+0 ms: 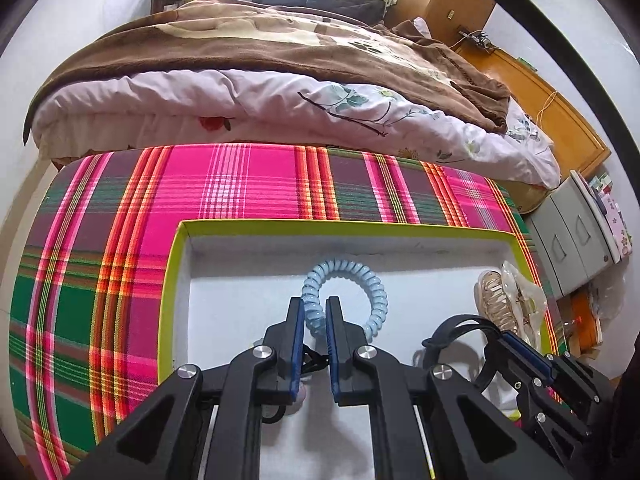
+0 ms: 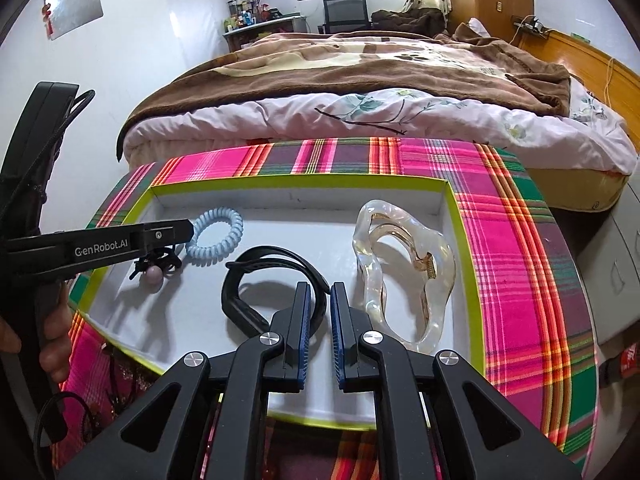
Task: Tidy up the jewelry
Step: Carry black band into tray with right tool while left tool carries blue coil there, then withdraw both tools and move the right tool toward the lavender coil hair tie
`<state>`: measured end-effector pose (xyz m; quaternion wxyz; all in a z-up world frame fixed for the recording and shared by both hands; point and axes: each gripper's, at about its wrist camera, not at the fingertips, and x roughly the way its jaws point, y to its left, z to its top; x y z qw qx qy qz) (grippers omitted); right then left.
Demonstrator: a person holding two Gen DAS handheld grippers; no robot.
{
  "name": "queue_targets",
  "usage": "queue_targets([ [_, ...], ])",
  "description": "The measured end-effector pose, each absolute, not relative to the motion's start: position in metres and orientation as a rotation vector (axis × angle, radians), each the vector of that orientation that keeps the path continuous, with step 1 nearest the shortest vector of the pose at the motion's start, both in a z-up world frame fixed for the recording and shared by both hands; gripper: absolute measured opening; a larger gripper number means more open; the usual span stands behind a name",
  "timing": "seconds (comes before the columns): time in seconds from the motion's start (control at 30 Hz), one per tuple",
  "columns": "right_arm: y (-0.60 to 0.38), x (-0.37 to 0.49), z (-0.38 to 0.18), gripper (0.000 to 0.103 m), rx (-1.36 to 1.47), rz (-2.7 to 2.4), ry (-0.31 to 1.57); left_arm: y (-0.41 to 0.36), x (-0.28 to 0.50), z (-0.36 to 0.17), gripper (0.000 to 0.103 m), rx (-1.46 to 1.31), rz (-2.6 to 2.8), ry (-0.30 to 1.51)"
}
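A white box with a lime-green rim [image 1: 176,264] [image 2: 460,216] lies on a plaid cloth. In it are a light blue spiral hair tie [image 1: 372,284] [image 2: 218,236], a black wrist band [image 2: 256,268] [image 1: 452,330], a clear hair claw [image 2: 404,276] [image 1: 500,300] and a black hair tie with a pink bead [image 2: 154,274]. My left gripper [image 1: 316,312] [image 2: 184,236] is shut on the blue spiral tie, held in the box. My right gripper [image 2: 320,296] [image 1: 496,340] has its jaws slightly apart around the black band's strap.
The plaid cloth [image 1: 100,280] [image 2: 532,280] covers the table. Behind it is a bed with a brown blanket [image 1: 240,44] [image 2: 380,64]. Grey drawers [image 1: 576,240] stand at the right. Dark necklaces [image 2: 120,376] lie on the cloth near the box's front left.
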<state>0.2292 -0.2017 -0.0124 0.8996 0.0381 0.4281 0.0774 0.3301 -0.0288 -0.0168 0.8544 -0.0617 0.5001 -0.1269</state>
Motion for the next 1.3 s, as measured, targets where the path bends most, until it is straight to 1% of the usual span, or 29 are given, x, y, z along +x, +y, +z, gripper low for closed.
queue_targets([
  [0.17, -0.202, 0.229, -0.011, 0.011, 0.079, 0.16, 0.883, -0.029, 0.328, -0.013, 0.016, -0.127, -0.269, 1.047],
  [0.27, -0.202, 0.226, -0.008, 0.012, 0.085, 0.161, 0.875, -0.028, 0.325, -0.01, 0.027, -0.133, -0.273, 1.042],
  [0.37, -0.203, 0.22, -0.003, 0.016, 0.088, 0.169, 0.863, -0.03, 0.318, -0.003, 0.036, -0.12, -0.285, 1.034],
  [0.4, -0.203, 0.217, -0.001, 0.016, 0.087, 0.171, 0.857, -0.03, 0.316, -0.001, 0.04, -0.117, -0.29, 1.031],
  [0.5, -0.205, 0.209, 0.004, 0.016, 0.096, 0.176, 0.846, -0.028, 0.306, 0.01, 0.049, -0.111, -0.296, 1.006],
  [0.8, -0.208, 0.174, 0.022, 0.022, 0.107, 0.199, 0.806, -0.018, 0.258, 0.038, 0.05, -0.088, -0.3, 0.955],
  [1.03, -0.207, 0.145, 0.032, 0.024, 0.1, 0.224, 0.787, -0.003, 0.212, 0.048, 0.051, -0.08, -0.284, 0.936],
  [1.07, -0.206, 0.14, 0.031, 0.025, 0.098, 0.231, 0.787, 0.0, 0.206, 0.048, 0.051, -0.081, -0.283, 0.935],
  [1.17, -0.205, 0.128, 0.029, 0.033, 0.089, 0.252, 0.792, 0.01, 0.186, 0.047, 0.051, -0.086, -0.266, 0.933],
  [1.3, -0.202, 0.11, 0.02, 0.035, 0.062, 0.287, 0.805, 0.023, 0.158, 0.041, 0.051, -0.096, -0.247, 0.926],
])
